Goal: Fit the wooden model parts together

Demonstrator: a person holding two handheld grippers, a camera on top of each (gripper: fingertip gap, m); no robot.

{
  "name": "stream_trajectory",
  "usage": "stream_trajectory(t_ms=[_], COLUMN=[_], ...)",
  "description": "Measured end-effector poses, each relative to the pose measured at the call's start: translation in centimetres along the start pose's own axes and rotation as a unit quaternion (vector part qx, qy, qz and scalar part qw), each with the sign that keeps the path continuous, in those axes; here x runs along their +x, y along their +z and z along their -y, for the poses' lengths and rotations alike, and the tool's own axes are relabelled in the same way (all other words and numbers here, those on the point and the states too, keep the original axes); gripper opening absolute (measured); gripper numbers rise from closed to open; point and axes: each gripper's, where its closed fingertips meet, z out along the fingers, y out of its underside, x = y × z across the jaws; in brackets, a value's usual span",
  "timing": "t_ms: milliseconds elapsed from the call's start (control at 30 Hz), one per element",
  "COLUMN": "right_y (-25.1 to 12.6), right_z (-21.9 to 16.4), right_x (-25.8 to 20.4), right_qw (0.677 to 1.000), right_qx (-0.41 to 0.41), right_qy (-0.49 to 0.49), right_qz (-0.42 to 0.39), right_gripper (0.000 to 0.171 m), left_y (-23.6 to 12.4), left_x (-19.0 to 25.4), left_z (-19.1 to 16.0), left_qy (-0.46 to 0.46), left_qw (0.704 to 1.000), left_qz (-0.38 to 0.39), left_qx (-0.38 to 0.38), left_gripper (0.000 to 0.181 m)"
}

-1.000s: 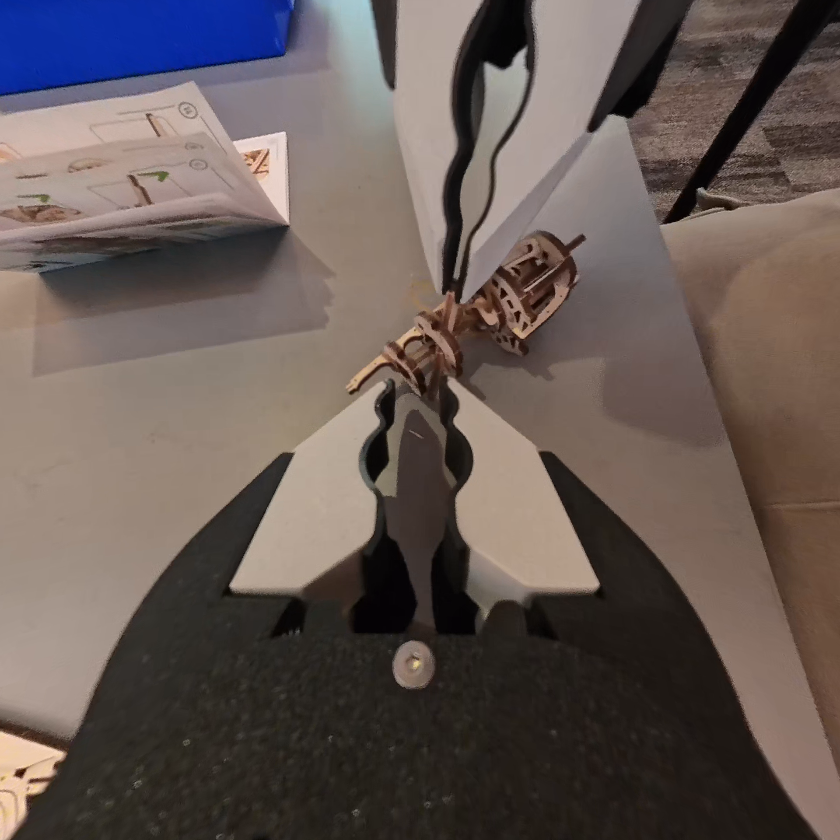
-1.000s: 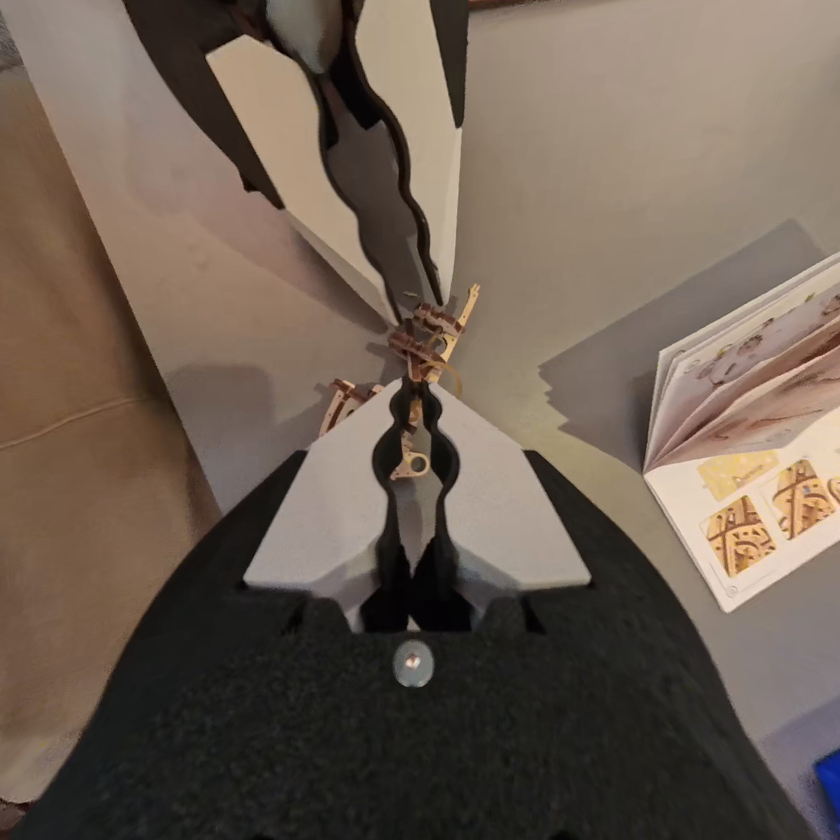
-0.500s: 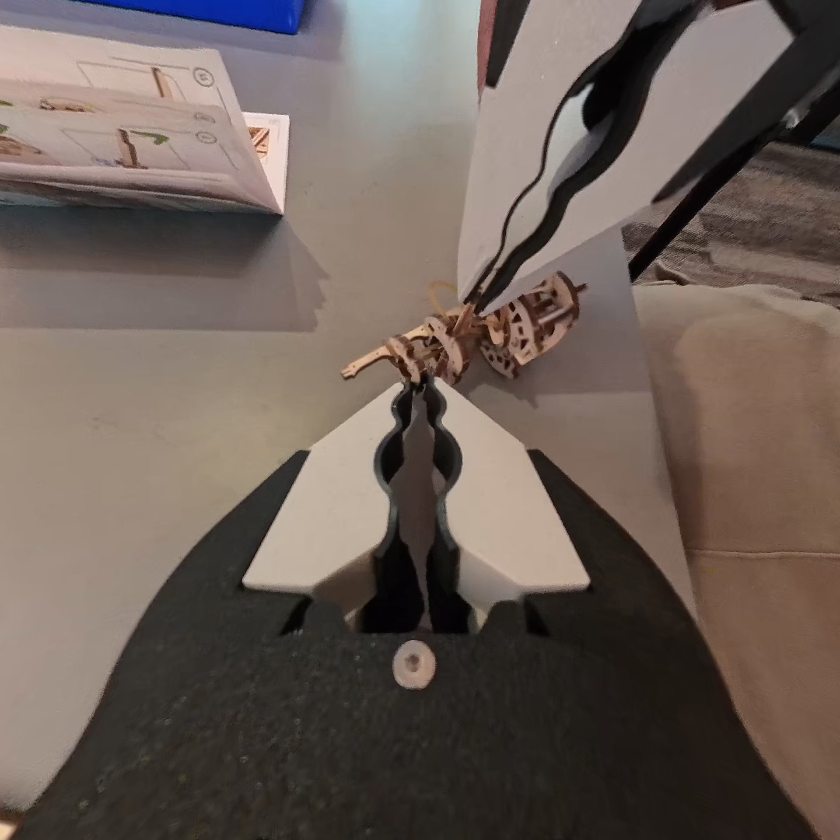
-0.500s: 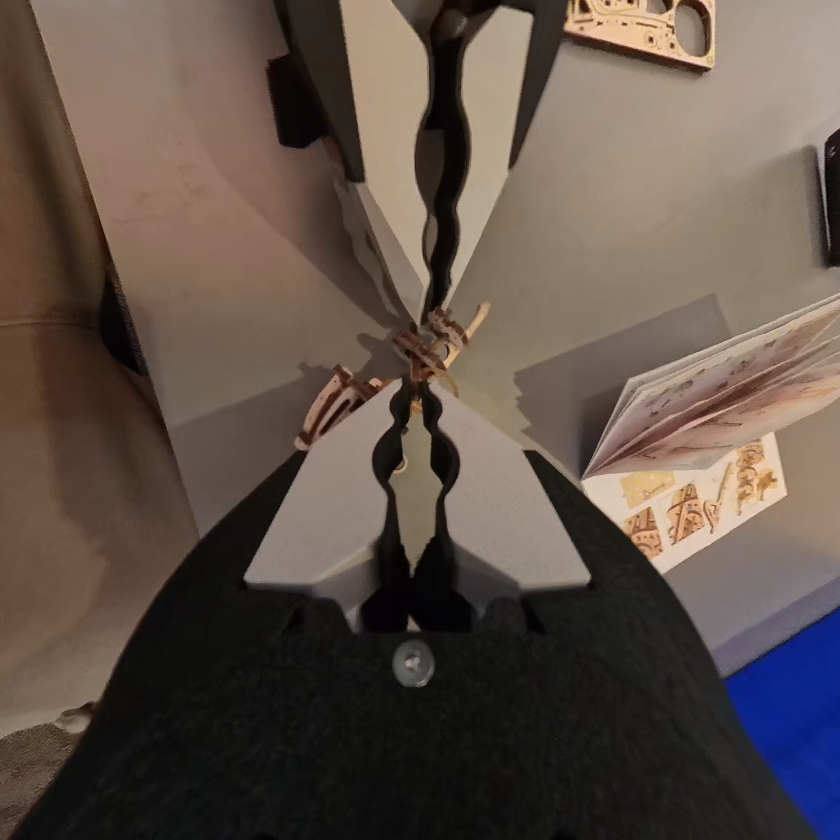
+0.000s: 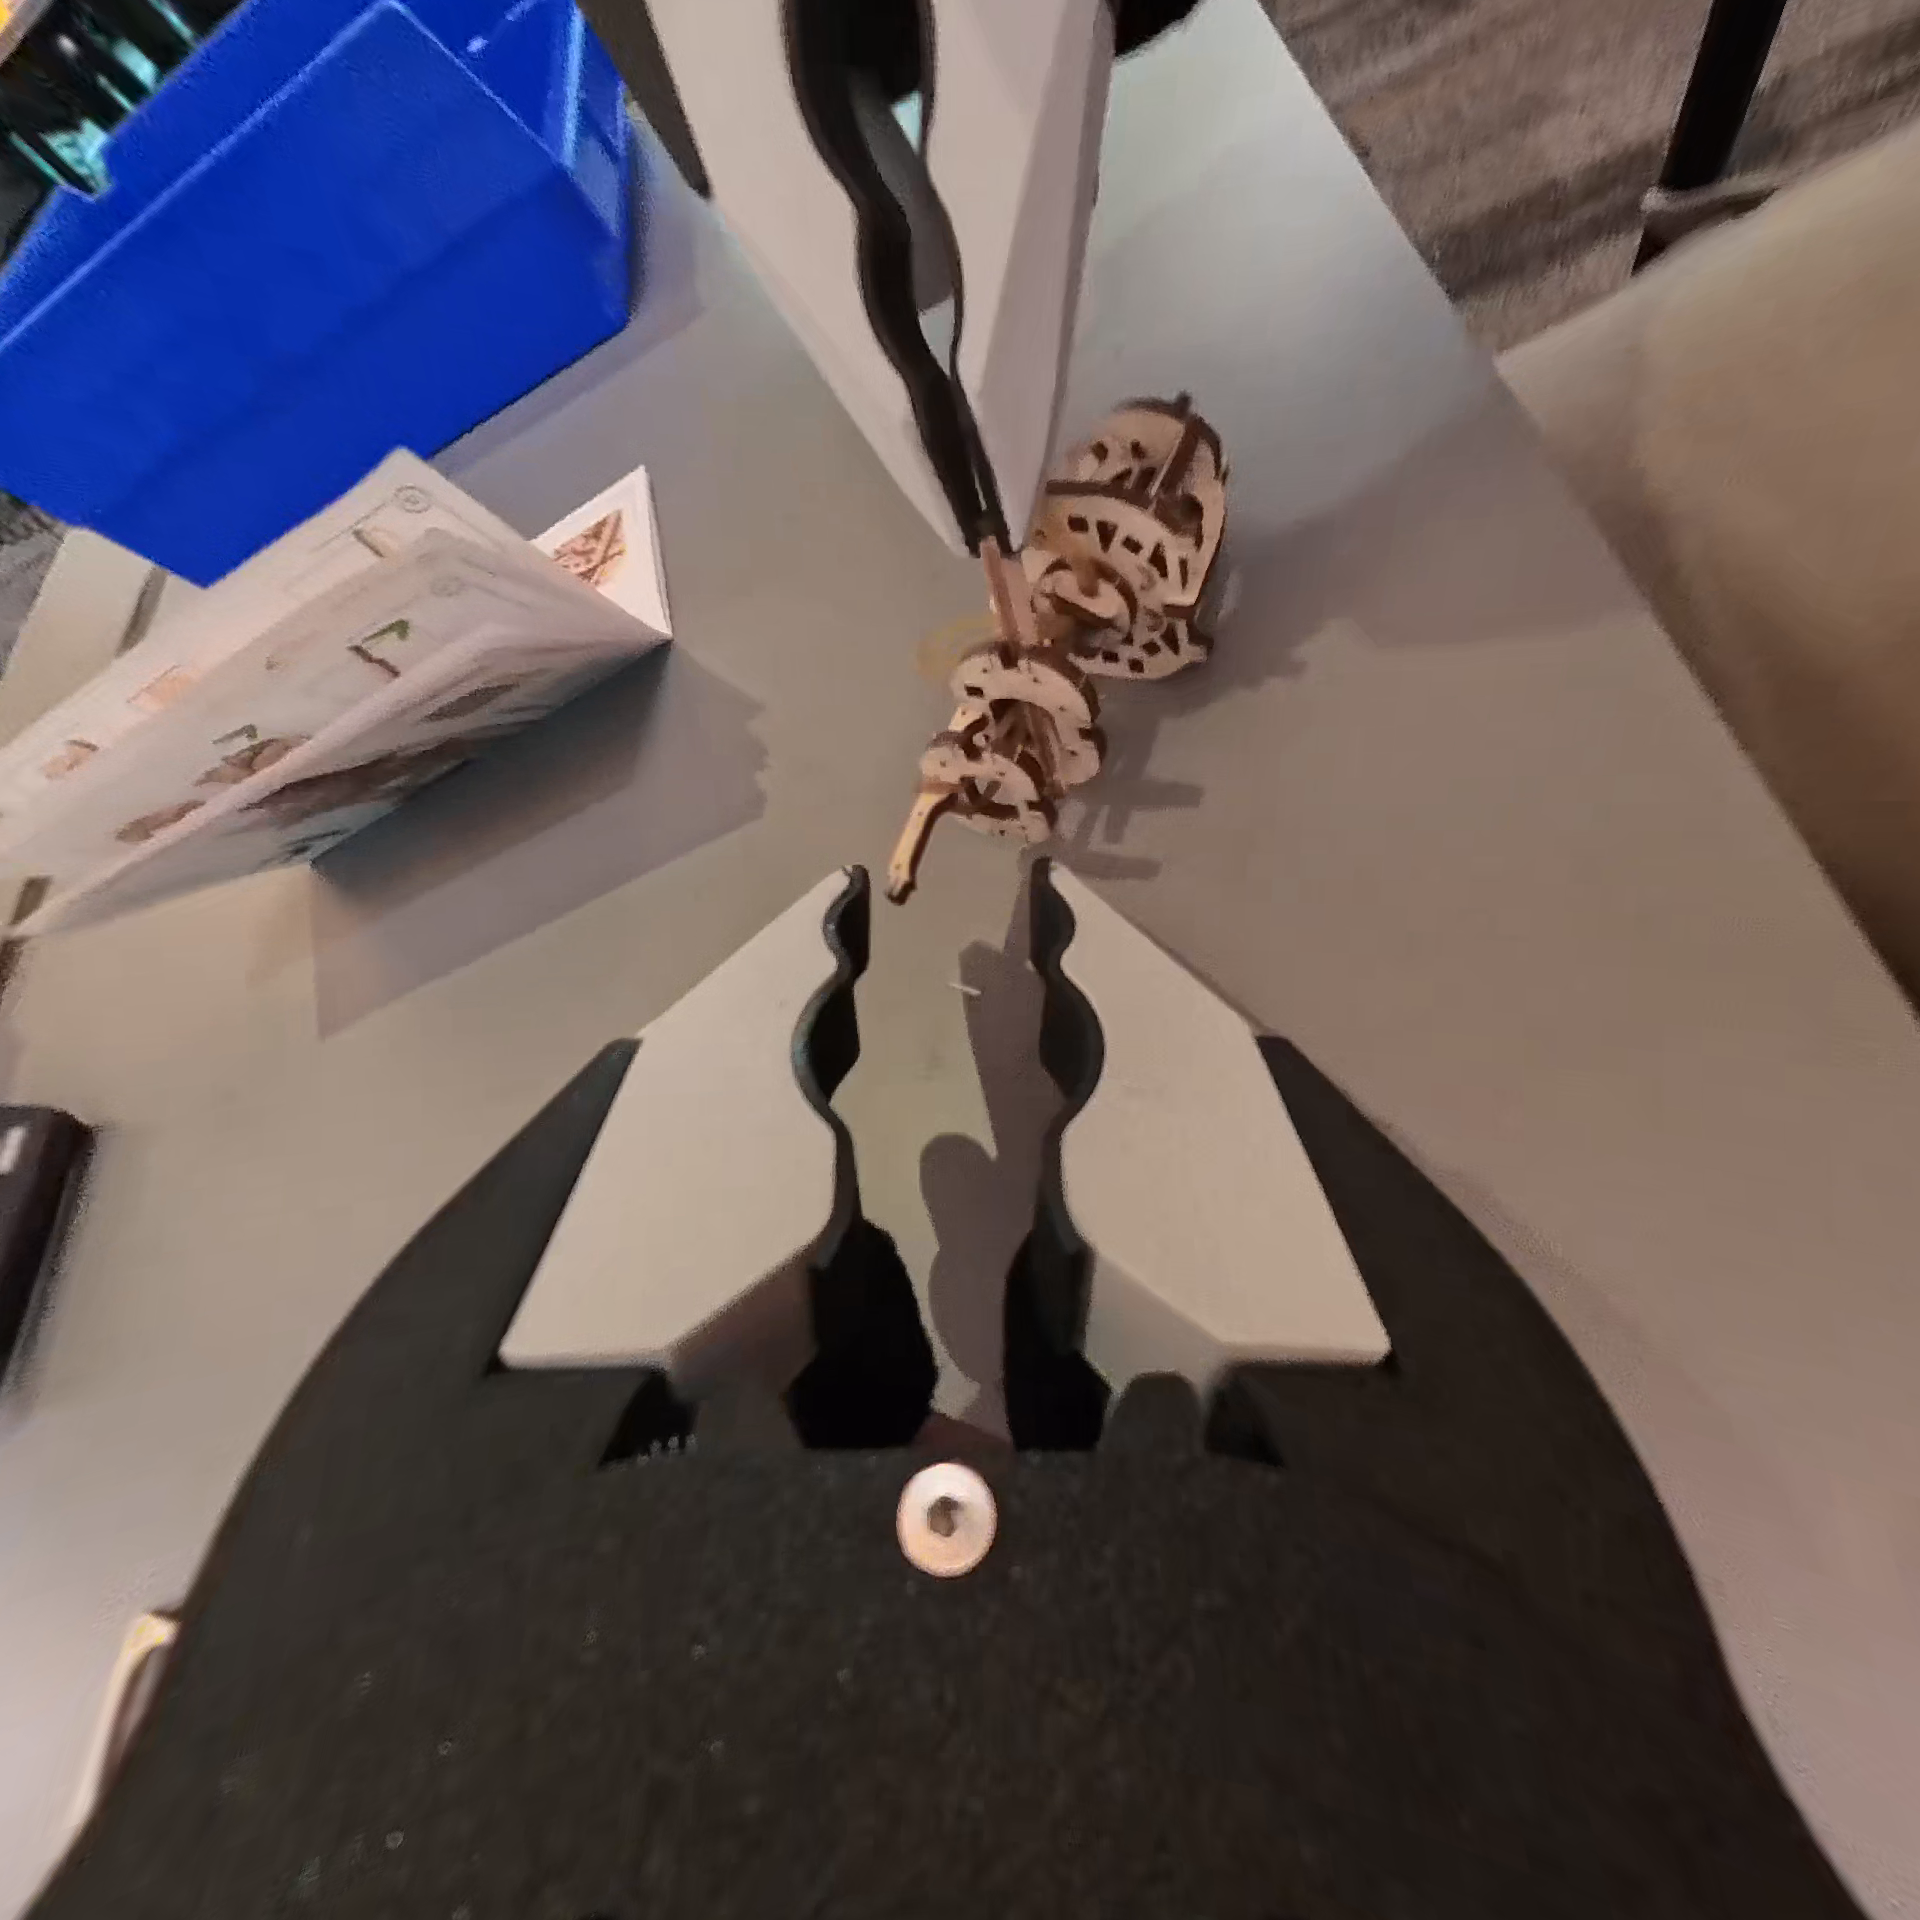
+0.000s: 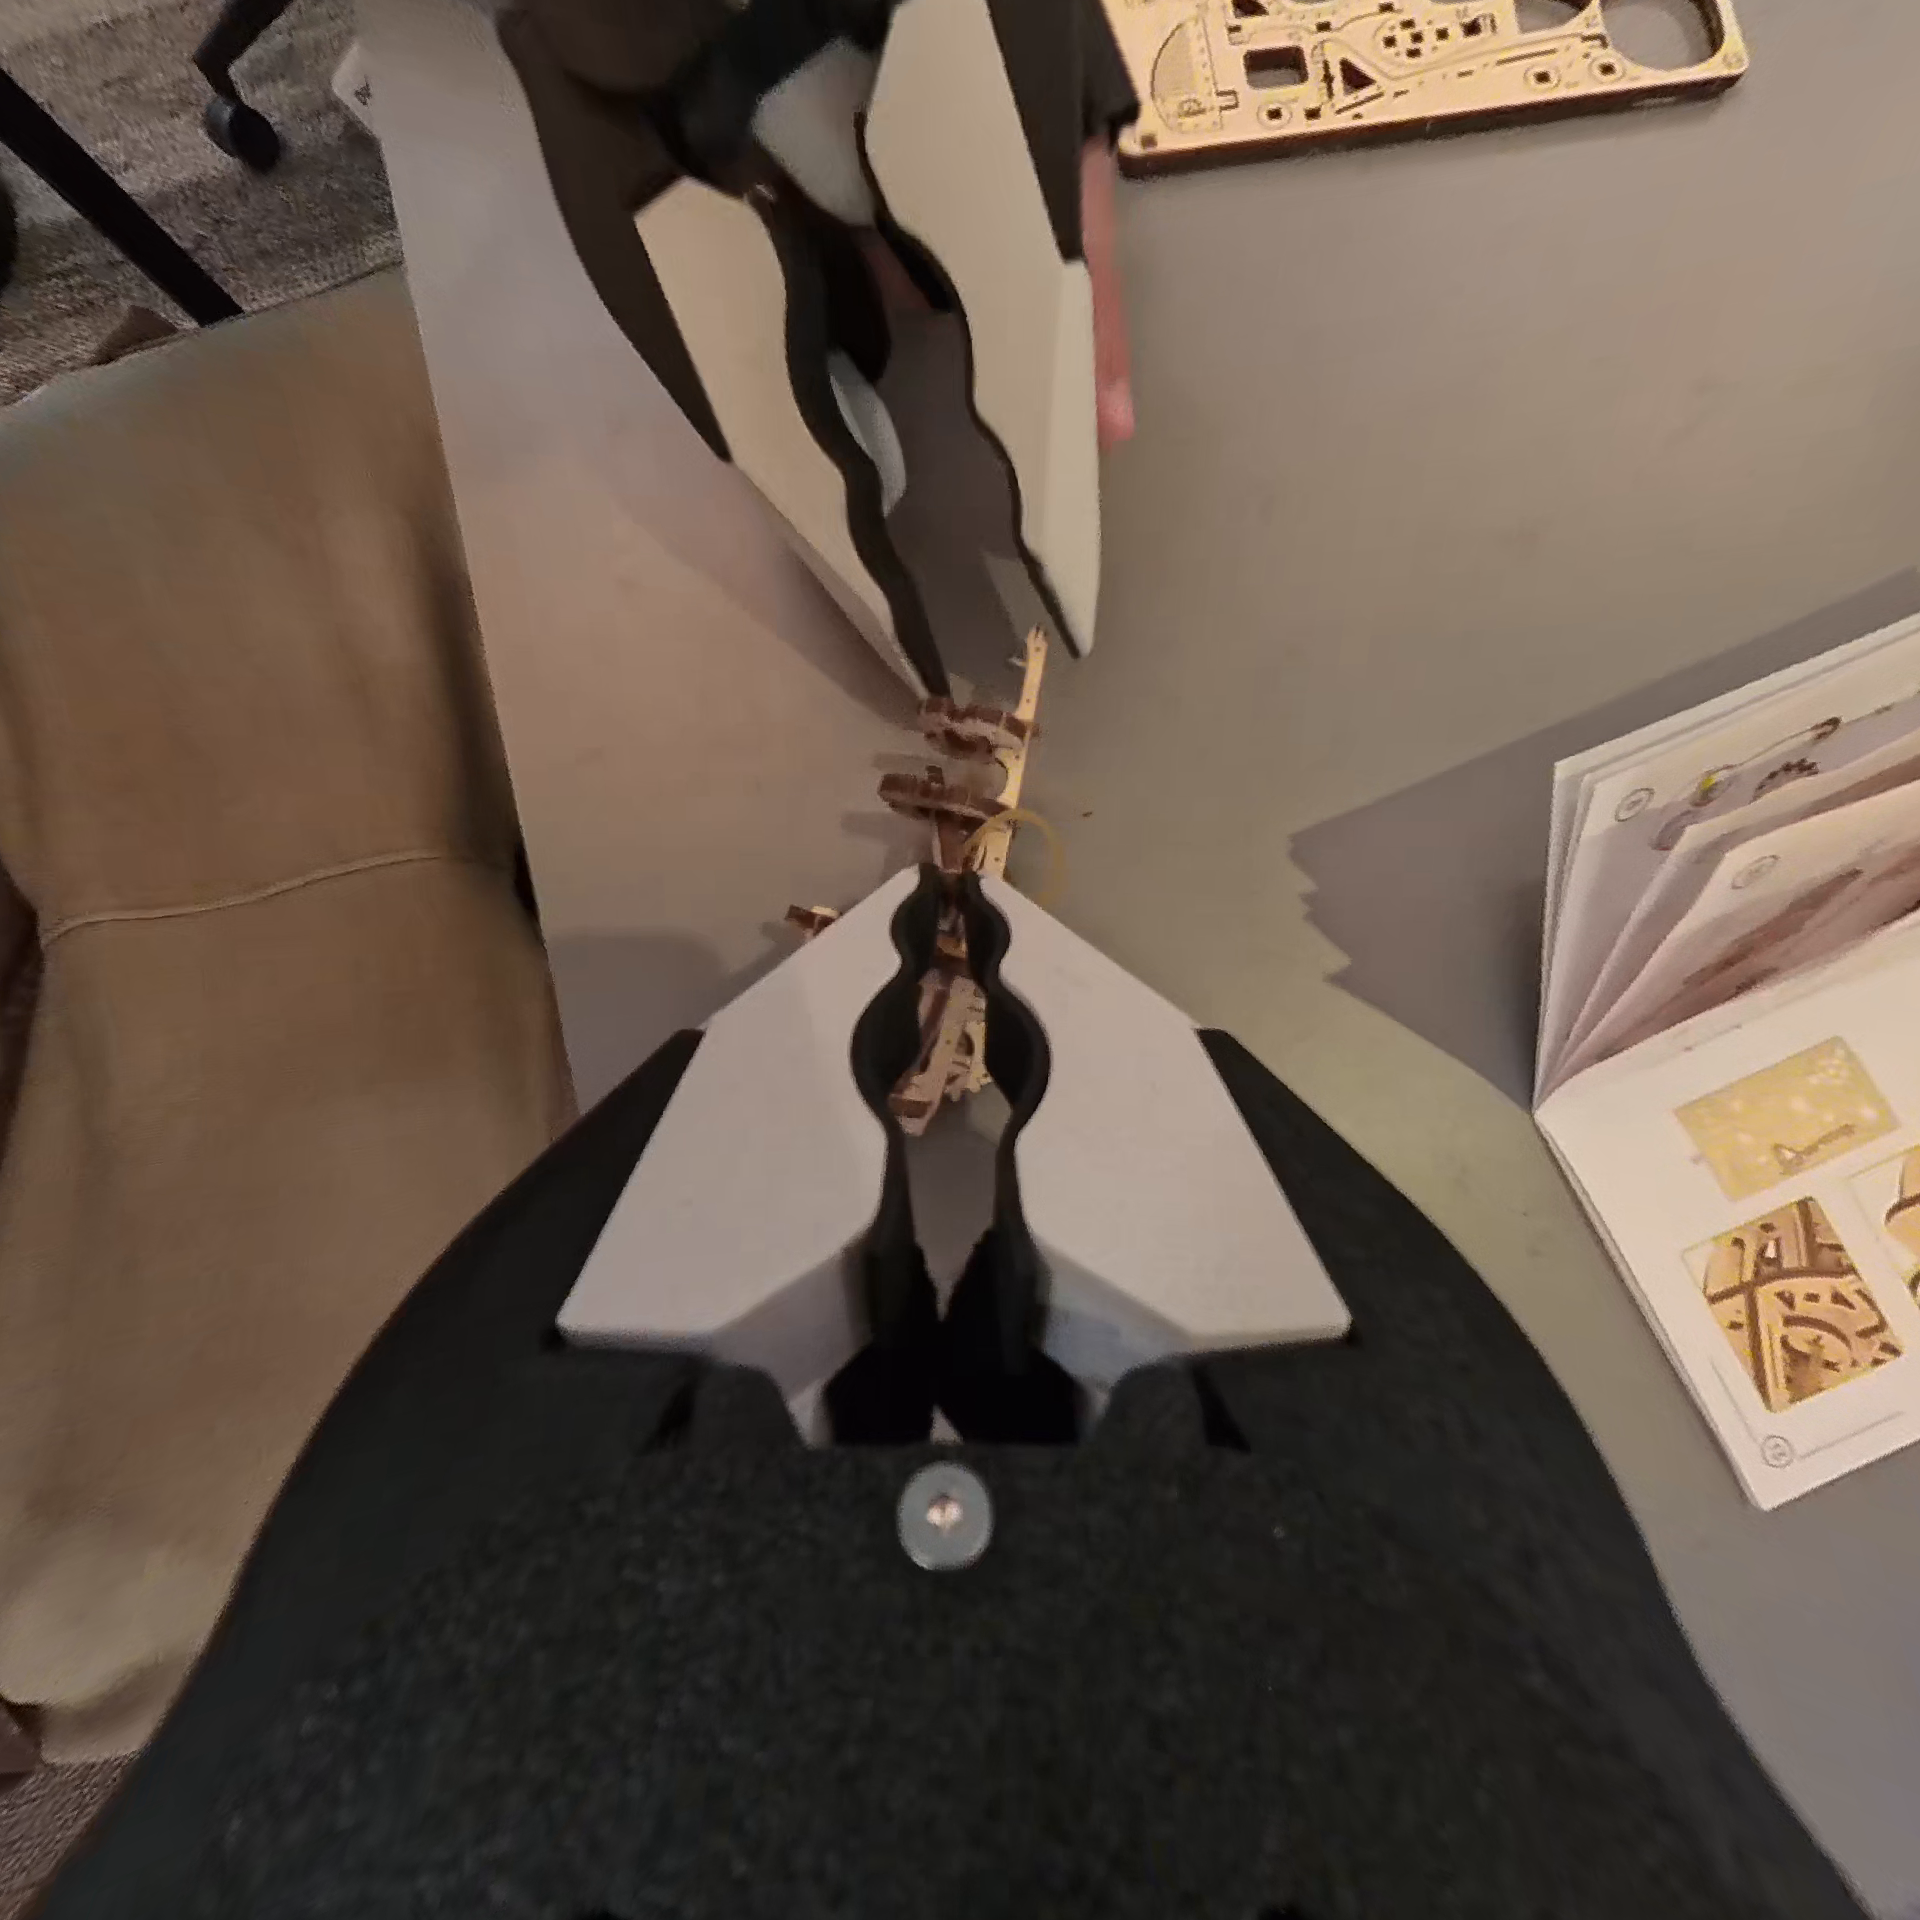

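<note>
Booklet point(image 6: 1756, 1049) beside wooden model point(image 5: 1023, 717).

Each gripper is being seen as a black, grainy, wedge-shaped body, the left gripper point(image 5: 948, 883) and the right gripper point(image 6: 948, 883) alike. Pale grey angular fingers point(image 5: 727, 1122) are being edged inside by wavy black pads point(image 6: 883, 1070). A silver screw point(image 5: 945, 1519) is being shown at each body's centre.
</note>
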Motion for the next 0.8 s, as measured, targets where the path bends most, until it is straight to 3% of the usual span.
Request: stream_trajectory(t_ms=[233, 333, 600, 800], right_y=[-0.4, -1.0, -1.5, -1.7], right_z=[-0.3, -0.3, 0.3, 0.2], right_x=[0.3, 0.4, 0.7, 0.2], right_qw=[1.000, 1.000, 0.985, 0.945], right_qx=[0.004, 0.013, 0.080, 0.121], right_qy=[0.010, 0.023, 0.152, 0.294], right_qz=[-0.016, -0.016, 0.006, 0.071], right_gripper=[0.003, 0.003, 0.004, 0.004], left_y=[0.8, 0.7, 0.5, 0.3], left_x=[-0.5, -0.4, 0.1, 1.4], left_z=[0.7, 0.5, 0.7, 0.9], left_qy=[0.028, 0.005, -0.191, -0.253], left_qw=[0.999, 1.000, 0.979, 0.962], left_qz=[-0.003, -0.014, -0.072, -0.098], left_qx=[0.017, 0.011, -0.004, -0.013], left_gripper=[0.003, 0.002, 0.002, 0.002])
